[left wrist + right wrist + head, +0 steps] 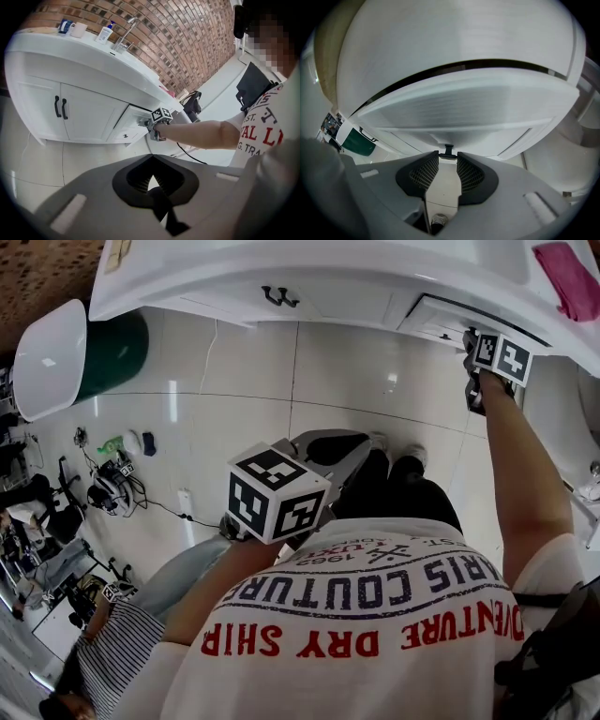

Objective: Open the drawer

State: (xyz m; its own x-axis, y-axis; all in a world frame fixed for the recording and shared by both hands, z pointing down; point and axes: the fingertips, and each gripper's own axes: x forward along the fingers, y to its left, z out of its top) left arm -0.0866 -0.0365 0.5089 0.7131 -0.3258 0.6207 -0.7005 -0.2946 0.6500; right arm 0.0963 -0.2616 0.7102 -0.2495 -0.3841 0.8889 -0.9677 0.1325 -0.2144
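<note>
A white drawer point(439, 321) sits under the vanity top, right of the cabinet doors; a dark gap runs along its top edge point(464, 63). Its small black knob point(448, 150) lies between the tips of my right gripper point(448, 155), and both pads touch it. In the head view the right gripper point(470, 339) reaches the drawer front at arm's length, and the left gripper view shows it point(143, 123) against that drawer point(135, 116). My left gripper point(323, 440) hangs low over the tiled floor, away from the cabinet; its jaw tips point(151, 159) meet with nothing between them.
Two cabinet doors with black handles point(279, 298) stand left of the drawer. A green bin with a white lid point(112, 352) is at the far left. Cables and small devices point(114, 489) lie on the floor. A pink cloth point(568, 279) rests on the counter, and a faucet point(128, 29) rises from it.
</note>
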